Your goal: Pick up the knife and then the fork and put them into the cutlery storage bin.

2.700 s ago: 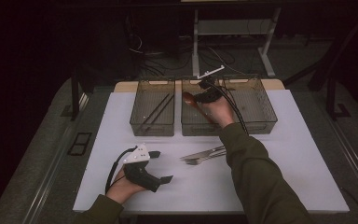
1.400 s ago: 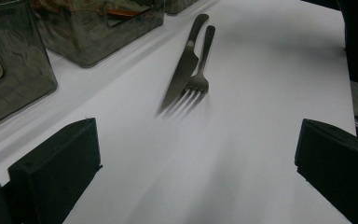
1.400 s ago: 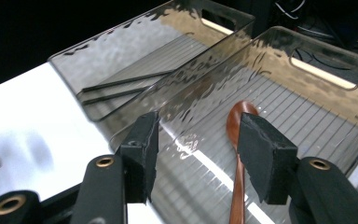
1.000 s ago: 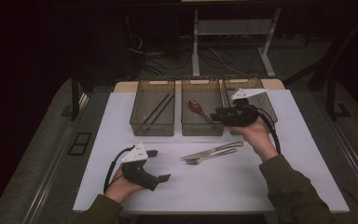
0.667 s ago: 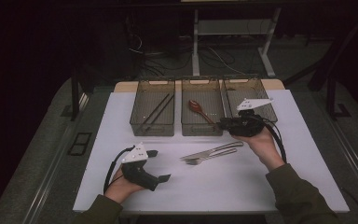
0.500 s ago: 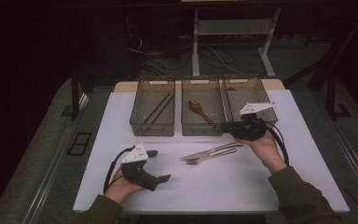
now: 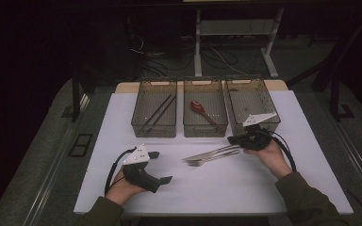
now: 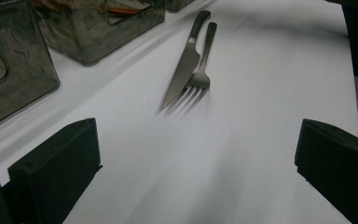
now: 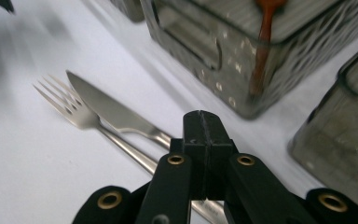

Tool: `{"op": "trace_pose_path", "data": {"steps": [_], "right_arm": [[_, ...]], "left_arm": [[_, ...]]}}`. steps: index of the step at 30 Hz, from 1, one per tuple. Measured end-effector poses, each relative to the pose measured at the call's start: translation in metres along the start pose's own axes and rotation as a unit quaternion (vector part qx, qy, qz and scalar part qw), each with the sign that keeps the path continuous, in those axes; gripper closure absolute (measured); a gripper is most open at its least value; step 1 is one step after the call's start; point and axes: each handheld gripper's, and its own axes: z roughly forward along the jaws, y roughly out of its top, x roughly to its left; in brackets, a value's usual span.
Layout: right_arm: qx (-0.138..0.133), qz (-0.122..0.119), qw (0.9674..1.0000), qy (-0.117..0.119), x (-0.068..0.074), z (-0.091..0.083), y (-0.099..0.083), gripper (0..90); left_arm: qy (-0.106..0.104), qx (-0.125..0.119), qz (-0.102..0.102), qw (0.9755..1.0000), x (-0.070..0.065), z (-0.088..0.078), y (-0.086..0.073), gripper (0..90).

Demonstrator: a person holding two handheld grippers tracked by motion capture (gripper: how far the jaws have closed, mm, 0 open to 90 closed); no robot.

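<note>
Steel knife (image 9: pixel 116 114) and fork (image 9: pixel 70 109) lie side by side near the middle bin (image 7: pixel 205 110); since the right gripper (image 9: pixel 205 135) has just been closed, jaws together above the handles with nothing between, it should be reopened before one handle is pinched, while the left gripper (image 7: pixel 162 167) rests with jaws wide apart.

Olive-green long sleeves (image 7: pixel 306 200). Both grippers black w/ grey triangular top plate, black cable: left gripper (image 7: pixel 159 165), right gripper (image 7: pixel 232 140); brass rivets on jaw arms.
</note>
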Motion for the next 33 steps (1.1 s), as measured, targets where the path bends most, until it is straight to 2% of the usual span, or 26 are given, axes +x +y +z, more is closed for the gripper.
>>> {"op": "trace_pose_path", "data": {"steps": [5, 13, 19, 28, 33], "right_arm": [[0.024, -0.003, 0.9997, 0.005, 0.001, 0.011, -0.003, 88.9], [0.057, -0.028, 0.9980, 0.000, 0.009, 0.023, -0.009, 88.9], [0.062, -0.036, 0.9974, -0.003, 0.010, 0.026, -0.010, 89.0], [0.070, -0.052, 0.9960, -0.022, 0.014, 0.028, -0.009, 89.1], [0.078, -0.051, 0.9956, -0.015, 0.014, 0.027, -0.008, 89.1]], "left_arm": [[-0.002, 0.001, -0.001, 1.0000, 0.001, 0.000, 0.000, 0.0], [0.001, 0.004, 0.004, 1.0000, 0.000, 0.000, 0.001, 0.0], [0.001, 0.005, 0.003, 1.0000, 0.000, 0.001, 0.000, 0.0], [0.001, 0.006, 0.002, 1.0000, 0.000, 0.001, 0.000, 0.0], [0.000, 0.006, 0.002, 1.0000, 0.000, 0.001, 0.000, 0.0]]}}
